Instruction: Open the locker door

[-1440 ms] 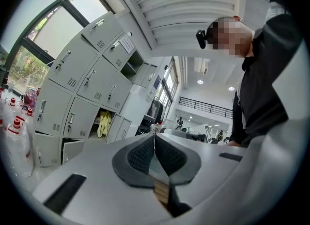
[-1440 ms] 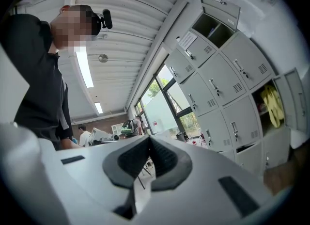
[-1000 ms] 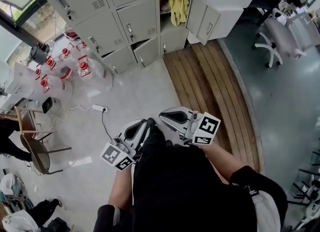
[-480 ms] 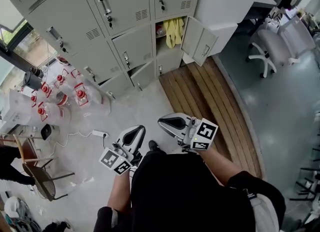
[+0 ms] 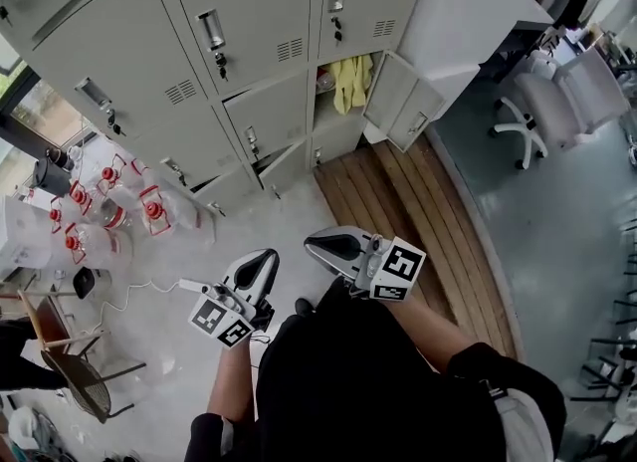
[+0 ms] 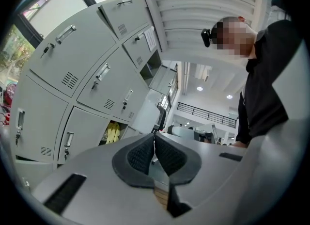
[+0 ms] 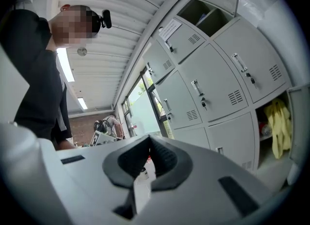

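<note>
Locker doors (image 5: 254, 17) stand shut in rows; a lower door (image 5: 388, 87) hangs open beside a yellow cloth (image 5: 350, 82). Red-capped jugs (image 5: 154, 216) stand on the floor (image 5: 284, 211) beside the lockers. Left tool (image 6: 154, 141) and right tool (image 7: 148, 146), well apart from the doors: jaws together, nothing held.

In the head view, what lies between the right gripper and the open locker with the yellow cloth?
Only bare floor reaches the open locker: a pale stretch, then wooden planks. The head view shows this.
</note>
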Demonstrator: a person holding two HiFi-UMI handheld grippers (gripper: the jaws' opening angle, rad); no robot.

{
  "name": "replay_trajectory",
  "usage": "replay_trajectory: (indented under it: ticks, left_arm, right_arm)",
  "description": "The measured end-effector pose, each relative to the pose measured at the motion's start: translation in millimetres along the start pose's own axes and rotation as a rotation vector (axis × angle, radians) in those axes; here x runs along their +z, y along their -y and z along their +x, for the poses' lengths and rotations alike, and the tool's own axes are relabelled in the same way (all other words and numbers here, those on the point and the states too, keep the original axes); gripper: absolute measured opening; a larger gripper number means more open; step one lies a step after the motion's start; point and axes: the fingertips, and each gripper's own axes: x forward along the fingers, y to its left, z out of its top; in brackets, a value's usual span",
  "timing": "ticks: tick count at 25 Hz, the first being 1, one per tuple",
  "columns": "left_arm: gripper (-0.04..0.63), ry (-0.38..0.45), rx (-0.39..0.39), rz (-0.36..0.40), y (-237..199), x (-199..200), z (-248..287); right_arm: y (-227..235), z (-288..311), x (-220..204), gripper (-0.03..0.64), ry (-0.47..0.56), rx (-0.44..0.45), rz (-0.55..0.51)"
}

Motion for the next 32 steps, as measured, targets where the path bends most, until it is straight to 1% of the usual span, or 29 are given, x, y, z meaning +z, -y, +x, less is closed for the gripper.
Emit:
replay_trajectory:
  ticks: [4,7,10,16,19,23,25,27,29,32]
  left_arm:
    - [0.018,-0.012,0.021,-0.005,-25,4,25]
    - [0.017,-0.012,0.066,-0.001,-54,10,46]
    - [0.018,0.018,0.119,-0.004,-78,24,65]
    - [0.017,0.053,0.186,0.028,-103,59,102]
    - [0.017,0.053,0.236,0.032,-114,63,108]
    - [0.017,0.055,0.298,0.020,-133,60,114]
    - [0.017,0.061,0.313,0.011,-141,60,118]
    - [0.017,0.060,0.307,0.008,-148,60,123]
    - [0.017,0.044,0.290,0.012,-156,59,125]
    - [0.017,0.024,0.263,0.001,-175,59,122]
  right_arm:
    - [35,5,-3,0.012,-0.033,0.018,0.020]
    - [72,15,-3,0.012,-0.036,0.037,0.050]
    - [102,26,5,0.012,-0.051,0.086,0.058]
    - [151,47,28,0.012,-0.083,0.184,0.053]
    - [168,58,33,0.012,-0.090,0.229,0.055]
    - [188,68,29,0.012,-0.097,0.270,0.078]
    - [198,73,24,0.012,-0.108,0.280,0.084]
    - [207,78,18,0.012,-0.118,0.277,0.081]
    - [215,86,13,0.012,-0.116,0.255,0.084]
    - [227,99,5,0.014,-0.107,0.199,0.085]
